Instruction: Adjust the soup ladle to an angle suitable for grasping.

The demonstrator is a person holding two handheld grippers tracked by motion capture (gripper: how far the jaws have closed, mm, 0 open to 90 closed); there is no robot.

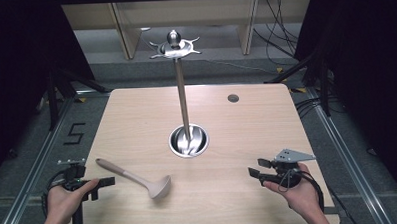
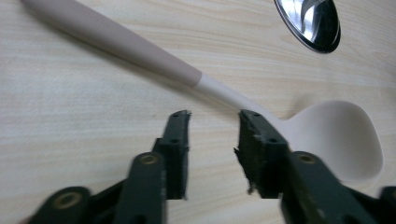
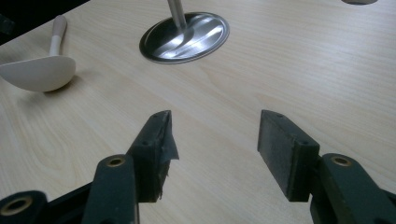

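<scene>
A beige ladle (image 1: 133, 177) lies on the wooden table (image 1: 247, 130) at the front left, bowl toward the middle. My left gripper (image 1: 103, 188) rests at the table's front left corner, just short of the ladle. In the left gripper view its jaws (image 2: 214, 116) stand apart with nothing between them; the ladle's neck (image 2: 219, 91) runs just beyond the tips and its bowl (image 2: 341, 135) lies to the right. My right gripper (image 1: 257, 168) hovers at the front right, open (image 3: 215, 116) over bare wood, with the ladle (image 3: 39, 72) far off to its left.
A metal stand rises from a round shiny base (image 1: 188, 141) at the table's middle, a thin pole (image 1: 182, 97) carrying a hooked top (image 1: 174, 45). A small dark round plug (image 1: 233, 98) sits at the back right. Cables and shelving lie beyond the table.
</scene>
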